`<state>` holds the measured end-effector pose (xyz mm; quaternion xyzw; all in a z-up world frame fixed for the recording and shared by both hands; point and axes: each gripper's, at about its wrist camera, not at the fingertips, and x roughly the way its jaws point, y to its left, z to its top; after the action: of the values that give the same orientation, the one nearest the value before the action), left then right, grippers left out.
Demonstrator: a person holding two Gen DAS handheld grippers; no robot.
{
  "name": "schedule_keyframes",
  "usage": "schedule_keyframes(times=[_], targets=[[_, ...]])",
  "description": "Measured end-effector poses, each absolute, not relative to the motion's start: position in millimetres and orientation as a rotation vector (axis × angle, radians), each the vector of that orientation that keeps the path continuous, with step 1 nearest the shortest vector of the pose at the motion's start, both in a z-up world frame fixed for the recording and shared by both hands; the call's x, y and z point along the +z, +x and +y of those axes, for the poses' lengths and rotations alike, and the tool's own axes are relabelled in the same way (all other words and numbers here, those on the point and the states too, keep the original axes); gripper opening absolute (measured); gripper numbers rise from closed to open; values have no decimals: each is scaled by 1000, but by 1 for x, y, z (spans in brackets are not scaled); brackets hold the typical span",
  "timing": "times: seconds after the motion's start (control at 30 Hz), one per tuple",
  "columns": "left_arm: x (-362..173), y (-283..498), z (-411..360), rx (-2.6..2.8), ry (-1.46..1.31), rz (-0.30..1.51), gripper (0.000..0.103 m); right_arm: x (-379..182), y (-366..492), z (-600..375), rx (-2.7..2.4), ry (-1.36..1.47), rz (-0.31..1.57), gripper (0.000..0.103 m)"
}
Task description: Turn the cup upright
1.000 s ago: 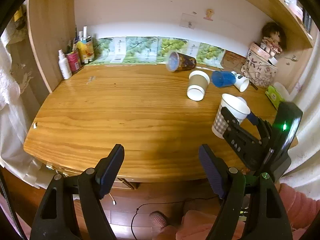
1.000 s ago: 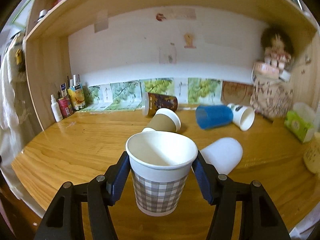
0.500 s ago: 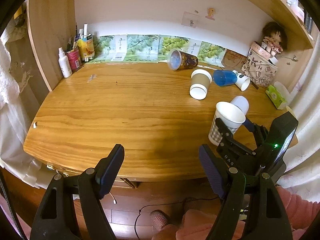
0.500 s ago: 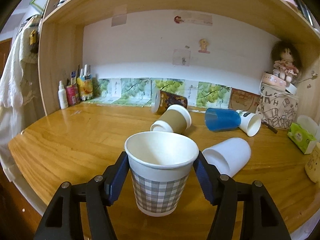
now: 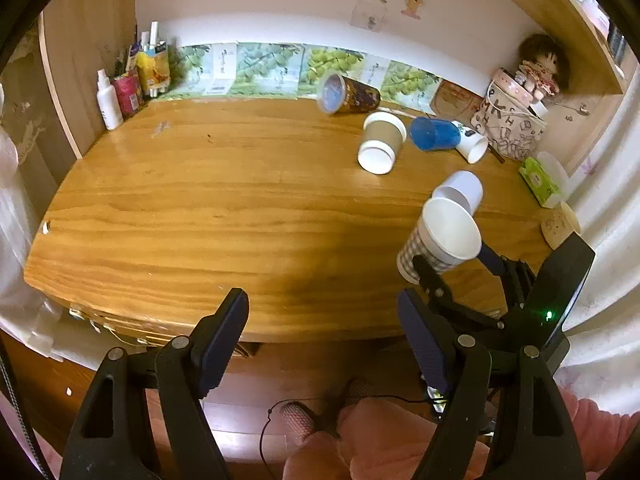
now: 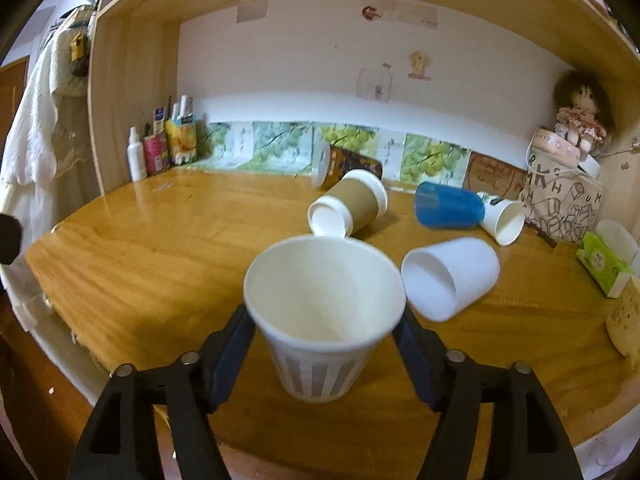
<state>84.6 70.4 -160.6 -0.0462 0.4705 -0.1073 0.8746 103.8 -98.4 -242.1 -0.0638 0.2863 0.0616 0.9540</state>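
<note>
A checked paper cup (image 6: 320, 320) stands mouth-up between the fingers of my right gripper (image 6: 324, 344), which is shut on it near the desk's front edge. It also shows in the left wrist view (image 5: 440, 240), with the right gripper (image 5: 456, 268) around it. My left gripper (image 5: 324, 320) is open and empty, off the front edge of the desk (image 5: 200, 200). A white cup (image 6: 452, 280) lies on its side just right of the held cup.
Several more cups lie on their sides at the back: a brown sleeved cup (image 6: 352, 204), a dark printed cup (image 6: 344, 164), a blue cup (image 6: 448, 206), a white cup (image 6: 502, 220). Bottles (image 6: 164, 148) stand back left; a bag (image 6: 560, 196) and tissue pack (image 6: 604, 264) stand right.
My right gripper has drawn the checked cup back toward the desk's front edge and tipped so I see more into its mouth. The left gripper stays open and still.
</note>
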Motion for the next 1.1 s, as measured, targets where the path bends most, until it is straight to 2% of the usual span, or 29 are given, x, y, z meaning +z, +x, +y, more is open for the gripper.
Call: schedule_keyframes(times=[0.2,0.37,0.83,1.0,1.1], targets=[[-163,82,61,-206,-108,1011,80,-238,79,-103,136,-143,644,81],[-159,85,49,-195,-121,1072,80,-206,63,-124,101,-44,671,82],[-75,61,18,-288,-142,867,83,-74,13,-161,76,79,636,85],[-51,47,13,-261,-98,789,83,-48,-5,-161,73,103,637,86],[-39,36,11,-219,-54,717,87,-38,-19,-157,71,88,604,86]])
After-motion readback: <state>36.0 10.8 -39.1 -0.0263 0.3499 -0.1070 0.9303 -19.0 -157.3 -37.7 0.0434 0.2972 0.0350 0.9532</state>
